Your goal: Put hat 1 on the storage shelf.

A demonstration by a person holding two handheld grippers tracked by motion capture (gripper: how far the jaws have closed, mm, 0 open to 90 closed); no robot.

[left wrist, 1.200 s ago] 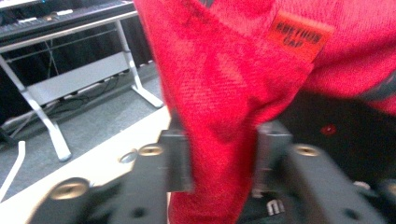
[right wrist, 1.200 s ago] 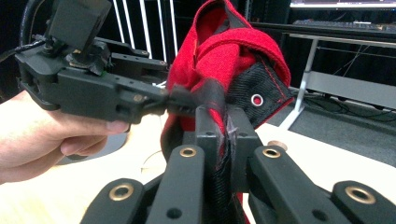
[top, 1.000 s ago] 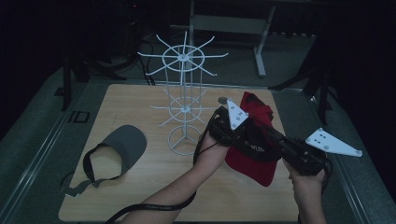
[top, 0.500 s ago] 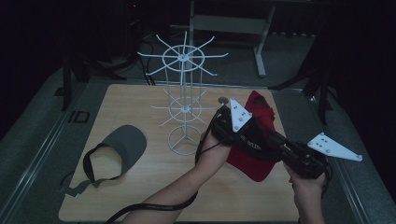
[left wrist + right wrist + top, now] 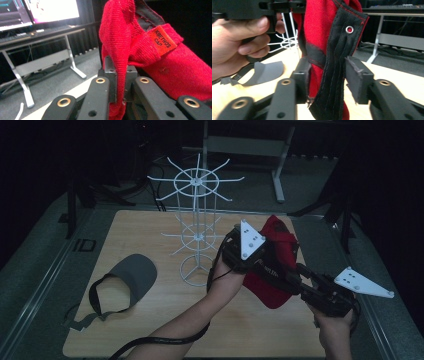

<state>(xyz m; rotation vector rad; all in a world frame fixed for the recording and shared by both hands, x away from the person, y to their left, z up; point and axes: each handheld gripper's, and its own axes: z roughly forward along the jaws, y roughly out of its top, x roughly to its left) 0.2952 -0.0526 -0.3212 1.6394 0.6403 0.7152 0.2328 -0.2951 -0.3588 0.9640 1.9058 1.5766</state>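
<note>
A red cap [image 5: 281, 242] hangs above the table's right side. My left gripper [image 5: 120, 87] is shut on a fold of its red fabric [image 5: 175, 70] near the orange label; in the high view it sits under its grey plate [image 5: 249, 240]. My right gripper [image 5: 327, 80] stands open around the cap's black strap [image 5: 337, 57]: the left jaw touches the cloth and the right jaw is apart from it. In the high view the right gripper [image 5: 274, 271] reaches in from the lower right, low against the cap.
A white wire rack [image 5: 197, 230] with hook arms stands on the wooden table [image 5: 150, 320], just left of the left hand. A grey visor [image 5: 132, 275] lies at the near left. A metal desk frame [image 5: 280, 170] stands beyond the table.
The right gripper has drifted slightly toward the near right. The left gripper has barely shifted and keeps its hold on the cap.
</note>
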